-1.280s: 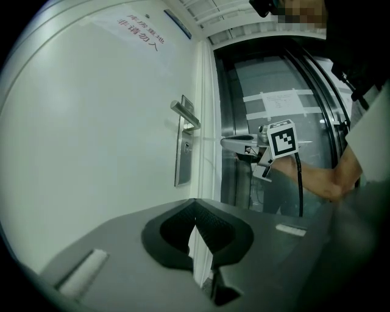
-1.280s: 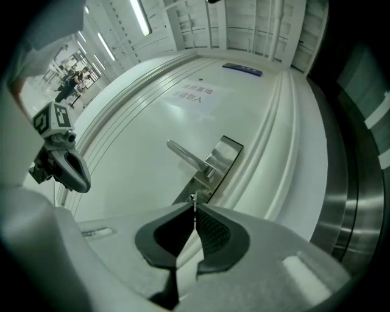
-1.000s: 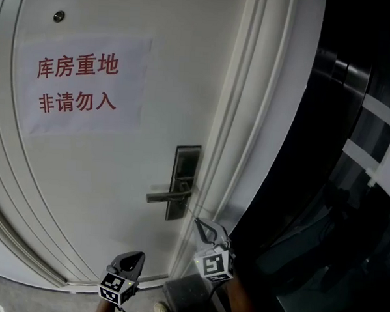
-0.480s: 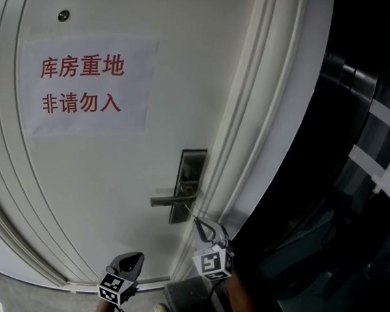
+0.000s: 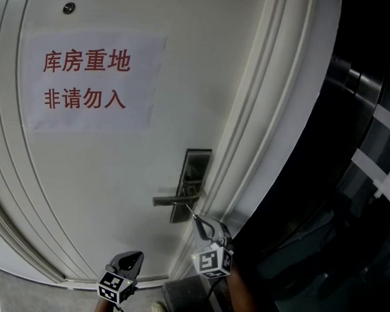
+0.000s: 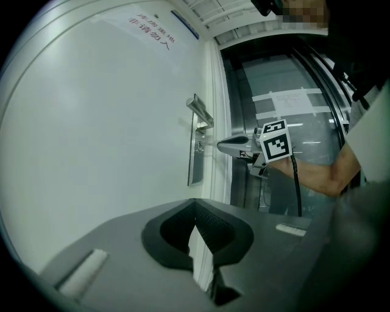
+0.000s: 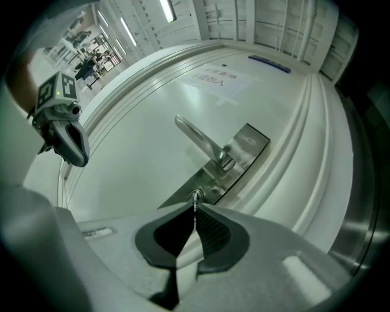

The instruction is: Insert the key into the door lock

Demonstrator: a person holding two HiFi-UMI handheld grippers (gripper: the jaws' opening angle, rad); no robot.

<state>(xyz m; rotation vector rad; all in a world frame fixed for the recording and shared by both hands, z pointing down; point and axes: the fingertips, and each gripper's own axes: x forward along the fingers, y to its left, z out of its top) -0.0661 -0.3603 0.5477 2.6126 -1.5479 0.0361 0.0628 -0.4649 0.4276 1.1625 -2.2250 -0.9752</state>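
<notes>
A steel lock plate (image 5: 195, 178) with a lever handle (image 5: 173, 199) sits on the white door (image 5: 115, 180). My right gripper (image 5: 200, 225) points level at the plate's lower part and is shut on a thin key (image 5: 191, 211). In the right gripper view the key (image 7: 195, 210) pokes out between the pads, its tip at the round keyhole (image 7: 196, 196) below the handle (image 7: 201, 141). My left gripper (image 5: 133, 256) hangs lower left, away from the lock, with its jaws meeting and nothing between them (image 6: 195, 204). From there I see the right gripper (image 6: 228, 145) against the plate (image 6: 195, 155).
A paper sign (image 5: 88, 81) with red characters is taped to the upper door, under a peephole (image 5: 69, 8). A ribbed white door frame (image 5: 268, 123) borders the lock on the right. Beyond it stands a dark metal panel with white tape strips (image 5: 370, 168). The floor (image 5: 18, 293) shows bottom left.
The right gripper has crept a little towards the lock plate and rolled slightly, with the key tip staying at the plate's lower part. The left gripper has kept still.
</notes>
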